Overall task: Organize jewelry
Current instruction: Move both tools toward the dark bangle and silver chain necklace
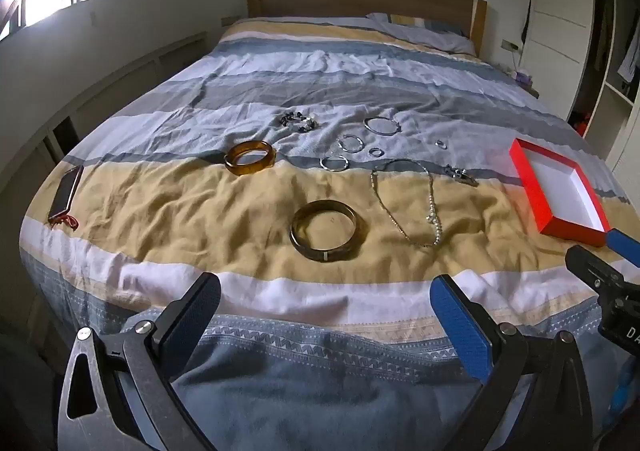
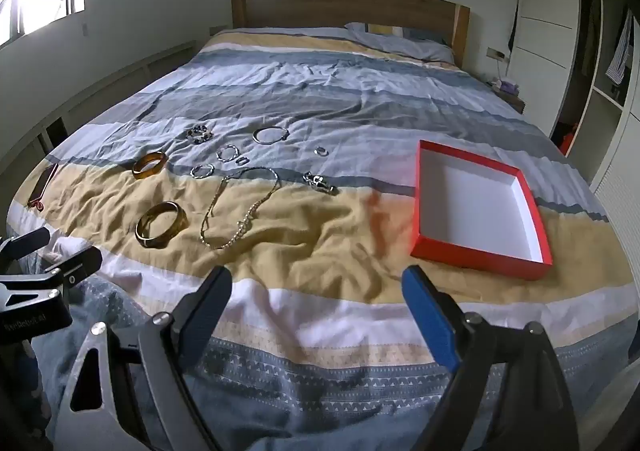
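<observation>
Right wrist view: both tongs gape (empty) over bed's foot edge.

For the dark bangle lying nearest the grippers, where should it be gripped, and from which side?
Grip the near rim of the dark bangle, one finger inside the ring and one outside, coming down from above. It lies flat on the bedspread, so its wide band offers no side hold. The left gripper is open and nearest, so it probably suits best.
</observation>
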The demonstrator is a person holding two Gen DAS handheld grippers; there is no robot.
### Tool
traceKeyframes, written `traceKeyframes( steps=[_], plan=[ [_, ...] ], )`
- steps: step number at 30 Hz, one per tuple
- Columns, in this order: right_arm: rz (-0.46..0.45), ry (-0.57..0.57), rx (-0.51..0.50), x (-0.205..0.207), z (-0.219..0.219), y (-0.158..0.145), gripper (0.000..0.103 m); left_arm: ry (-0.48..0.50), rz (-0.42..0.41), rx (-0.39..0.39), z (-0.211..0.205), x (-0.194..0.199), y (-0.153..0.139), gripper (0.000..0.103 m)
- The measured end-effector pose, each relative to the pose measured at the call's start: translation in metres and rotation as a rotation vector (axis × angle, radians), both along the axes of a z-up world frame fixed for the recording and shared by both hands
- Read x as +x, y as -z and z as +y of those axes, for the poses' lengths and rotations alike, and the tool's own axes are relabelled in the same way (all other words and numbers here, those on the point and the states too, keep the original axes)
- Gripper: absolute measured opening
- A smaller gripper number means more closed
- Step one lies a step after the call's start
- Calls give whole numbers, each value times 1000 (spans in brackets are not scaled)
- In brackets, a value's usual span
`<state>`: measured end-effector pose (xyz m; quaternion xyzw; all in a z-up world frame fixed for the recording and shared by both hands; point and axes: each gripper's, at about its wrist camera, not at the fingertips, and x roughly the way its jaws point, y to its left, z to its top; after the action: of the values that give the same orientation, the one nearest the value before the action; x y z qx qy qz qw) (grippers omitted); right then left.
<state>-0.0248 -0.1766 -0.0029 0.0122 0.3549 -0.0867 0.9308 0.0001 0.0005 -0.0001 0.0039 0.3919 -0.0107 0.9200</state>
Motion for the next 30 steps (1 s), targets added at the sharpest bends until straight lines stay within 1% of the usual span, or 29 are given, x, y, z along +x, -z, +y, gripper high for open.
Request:
traceKeyframes(
  steps=[2, 4, 11, 15, 19, 23, 30],
  plan=[
    [-1, 1, -8, 1, 0, 0, 87, 0, 0, -1, -1, -1, 0, 102],
    [-13, 1, -8, 1, 1, 0, 87, 0, 23, -13, 0, 1, 0, 102],
    [-23, -16, 7, -2, 5, -4, 87, -21, 1, 27, -3, -8, -13, 102],
    [-28, -35, 13, -4, 13, -5, 87, -38, -18, 30, -2, -14, -13, 102],
    [-19, -37, 25, -5, 13, -4, 87, -49, -20, 41, -1, -18, -15, 102],
    [-20, -43, 27, -7, 14, -6, 87, -67, -29, 65, -1, -24, -19, 102],
    [-25, -37, 48, -7, 15, -7, 87, -63, -35, 101, -2, -30, -20, 102]
  ],
)
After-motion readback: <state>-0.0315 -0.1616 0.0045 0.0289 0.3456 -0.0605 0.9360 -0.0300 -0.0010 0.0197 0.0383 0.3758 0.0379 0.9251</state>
